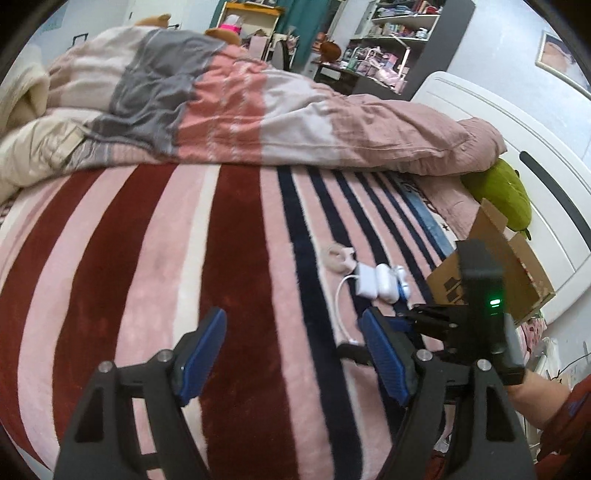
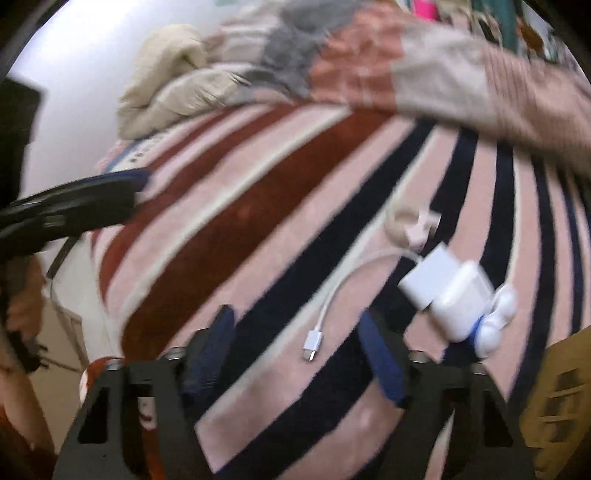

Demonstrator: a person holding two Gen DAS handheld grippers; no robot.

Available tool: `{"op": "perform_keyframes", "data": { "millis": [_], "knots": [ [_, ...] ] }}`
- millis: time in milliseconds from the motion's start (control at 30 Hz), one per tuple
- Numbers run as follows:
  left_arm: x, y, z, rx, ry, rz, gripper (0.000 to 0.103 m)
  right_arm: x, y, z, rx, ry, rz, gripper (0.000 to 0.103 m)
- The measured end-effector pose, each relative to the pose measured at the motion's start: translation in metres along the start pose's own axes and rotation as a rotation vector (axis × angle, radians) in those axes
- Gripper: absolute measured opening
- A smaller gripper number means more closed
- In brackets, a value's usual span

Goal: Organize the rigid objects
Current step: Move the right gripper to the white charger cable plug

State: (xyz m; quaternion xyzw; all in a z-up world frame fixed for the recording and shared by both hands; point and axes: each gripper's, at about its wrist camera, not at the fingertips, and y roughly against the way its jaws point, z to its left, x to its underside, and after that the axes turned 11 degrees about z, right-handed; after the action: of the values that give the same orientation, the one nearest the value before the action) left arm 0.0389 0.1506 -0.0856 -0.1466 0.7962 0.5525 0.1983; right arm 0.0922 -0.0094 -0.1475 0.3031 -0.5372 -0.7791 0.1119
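Right gripper (image 2: pixel 295 350), fingers apart and empty, is nearer: white charger (image 2: pixel 447 291) lies ahead-right of its fingers; left gripper (image 1: pixel 291 350) open, empty too.

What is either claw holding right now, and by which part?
Nothing. The left claw and the right claw both stand open over the striped blanket; the white charger lies untouched.

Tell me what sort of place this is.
Most likely a bedroom in a home. The work surface is a bed with a striped blanket and a rumpled duvet piled at its far side, a white headboard stands at one end, and cluttered shelves line the back wall.
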Motion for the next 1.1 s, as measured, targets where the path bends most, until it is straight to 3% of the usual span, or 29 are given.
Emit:
{"op": "perform_keyframes", "data": {
  "millis": [67,167,267,400,500,533,600,667,700,800,933,1033,1100],
  "knots": [
    [0.002,-0.003,0.004,-0.007,0.007,0.007,0.073,-0.002,-0.015,0.001,0.049,0.001,0.010,0.025],
    [0.006,-0.003,0.008,-0.010,0.019,0.013,0.073,-0.002,-0.014,0.005,0.080,0.018,-0.013,0.008],
    [0.007,-0.001,0.007,-0.008,0.025,0.010,0.073,-0.001,-0.011,0.012,0.035,0.071,-0.014,0.006],
    [0.007,0.003,0.001,-0.005,0.018,0.003,0.073,0.015,-0.006,0.036,-0.108,0.206,0.016,0.006],
    [0.008,0.006,-0.005,-0.008,0.011,0.004,0.073,0.024,0.001,0.044,-0.115,0.236,0.012,0.006],
    [0.009,0.006,-0.007,-0.010,0.008,0.004,0.073,0.026,0.007,0.043,-0.099,0.234,-0.006,0.006],
    [0.010,0.006,-0.009,-0.011,0.008,0.007,0.073,0.026,0.018,0.036,-0.057,0.208,-0.038,0.021],
    [0.010,0.007,-0.011,-0.013,0.007,0.009,0.073,0.024,0.026,0.023,-0.007,0.158,-0.082,0.056],
    [0.010,0.007,-0.012,-0.013,0.006,0.010,0.073,0.022,0.027,0.016,0.015,0.130,-0.095,0.058],
    [0.010,0.007,-0.013,-0.013,0.003,0.011,0.073,0.014,0.017,-0.001,0.077,0.085,-0.087,0.058],
    [0.011,0.006,-0.010,-0.021,0.021,0.018,0.073,0.000,-0.008,-0.007,0.106,0.106,-0.048,0.058],
    [0.013,0.005,-0.004,-0.027,0.031,0.025,0.073,-0.003,-0.014,-0.007,0.135,0.131,-0.070,0.058],
    [0.013,0.004,-0.002,-0.026,0.035,0.028,0.073,-0.003,-0.016,-0.004,0.146,0.140,-0.079,0.049]
  ]
}}
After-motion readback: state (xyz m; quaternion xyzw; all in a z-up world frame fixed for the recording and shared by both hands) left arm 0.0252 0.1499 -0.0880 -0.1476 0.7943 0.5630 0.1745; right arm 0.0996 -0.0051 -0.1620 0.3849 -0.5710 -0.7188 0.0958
